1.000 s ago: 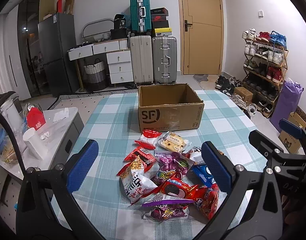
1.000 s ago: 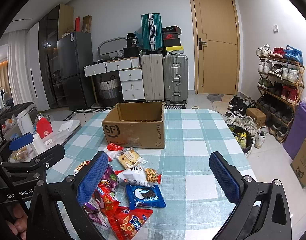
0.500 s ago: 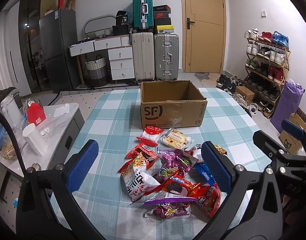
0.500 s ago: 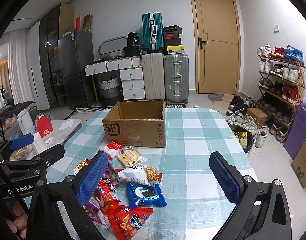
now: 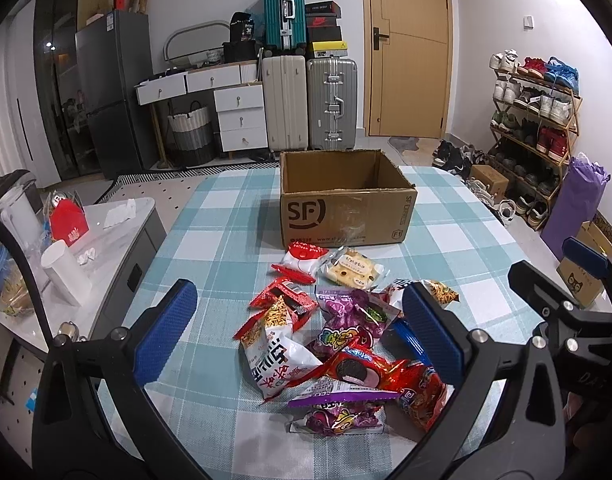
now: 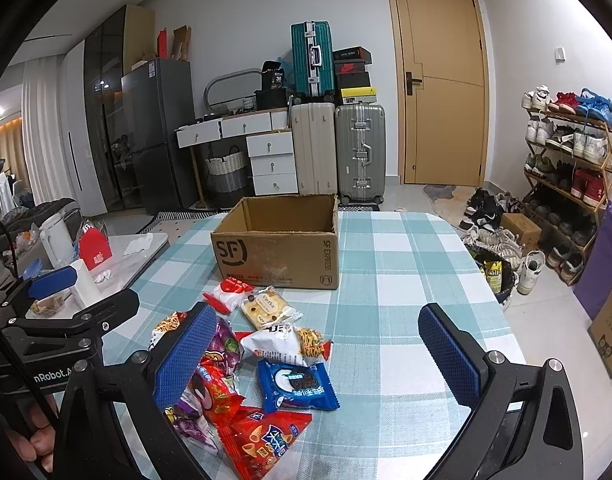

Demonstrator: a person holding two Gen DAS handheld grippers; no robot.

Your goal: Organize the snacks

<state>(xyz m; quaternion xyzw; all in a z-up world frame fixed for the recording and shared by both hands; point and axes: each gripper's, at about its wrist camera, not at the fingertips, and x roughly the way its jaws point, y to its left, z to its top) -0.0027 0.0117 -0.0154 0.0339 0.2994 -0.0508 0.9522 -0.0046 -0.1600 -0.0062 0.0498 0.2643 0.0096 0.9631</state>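
Both claws, the left claw (image 5: 296, 330) and the right claw (image 6: 318, 354), hung released over the snack pile (image 5: 334, 336), holding nothing. The cardboard box (image 5: 346, 198) sat open-topped just behind it on the bench (image 6: 406, 280), presumably so packets could be dropped straight in.

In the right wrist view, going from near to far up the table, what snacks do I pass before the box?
Red chip bag → blue cookie packet → white noodle-snack bag → pale biscuit packet → cardboard box.
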